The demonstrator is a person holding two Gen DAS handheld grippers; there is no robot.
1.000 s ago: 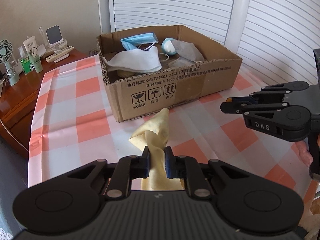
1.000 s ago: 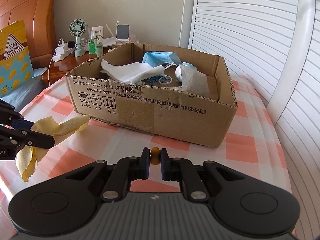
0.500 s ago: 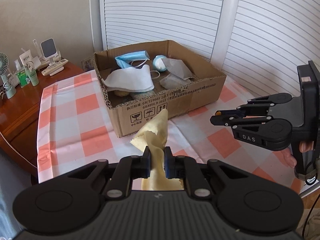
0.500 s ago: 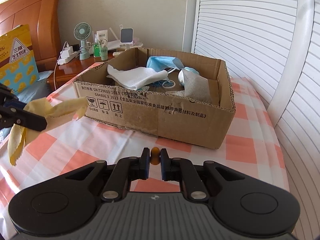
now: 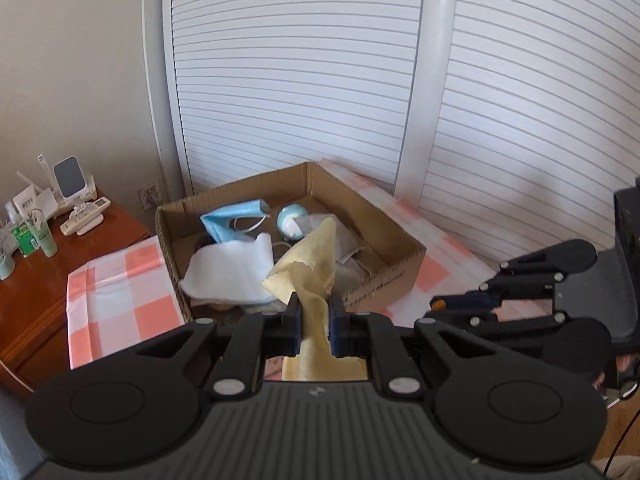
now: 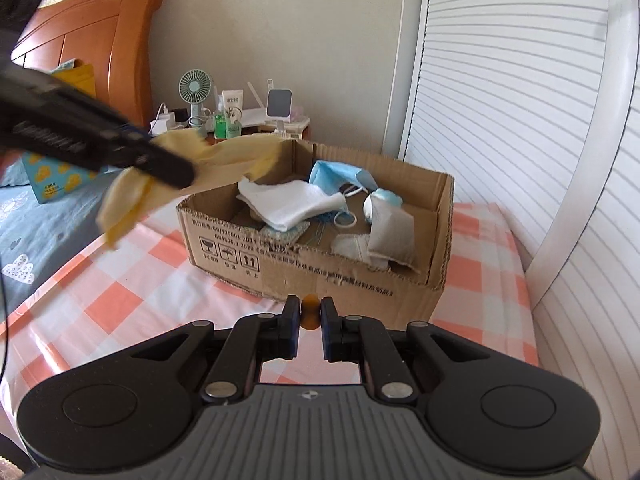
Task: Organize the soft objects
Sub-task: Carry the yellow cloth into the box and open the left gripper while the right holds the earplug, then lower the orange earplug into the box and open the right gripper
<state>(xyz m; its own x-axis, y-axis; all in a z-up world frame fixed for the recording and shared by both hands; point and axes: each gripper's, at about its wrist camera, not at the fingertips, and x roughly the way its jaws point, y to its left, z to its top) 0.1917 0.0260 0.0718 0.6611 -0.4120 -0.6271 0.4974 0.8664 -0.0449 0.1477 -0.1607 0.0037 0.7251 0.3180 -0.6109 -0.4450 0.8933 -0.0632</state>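
The left claw (image 5: 314,322) pinches the yellow cloth (image 5: 310,268), now raised from the checked surface (image 6: 120,280) to hang over the near-left rim of the cardboard box (image 6: 320,268); the right claw (image 6: 310,322), low before the box, stays nipped on a small orange piece (image 6: 310,312); white cloth (image 6: 292,204) and blue face mask (image 6: 340,176) lie inside as before.

White louvred shutter doors (image 5: 320,80) stood ahead of and to the right of the jaws, brightly daylit. Plain beige wall (image 6: 280,20) ahead-left. Orange-brown wooden headboard (image 6: 92,40) far left; wooden bedside cabinet (image 5: 40,280) to the left. Table under an orange-and-white checked cloth (image 6: 120,300) below the jaws. Blue patterned bedding (image 6: 36,232) lower left.
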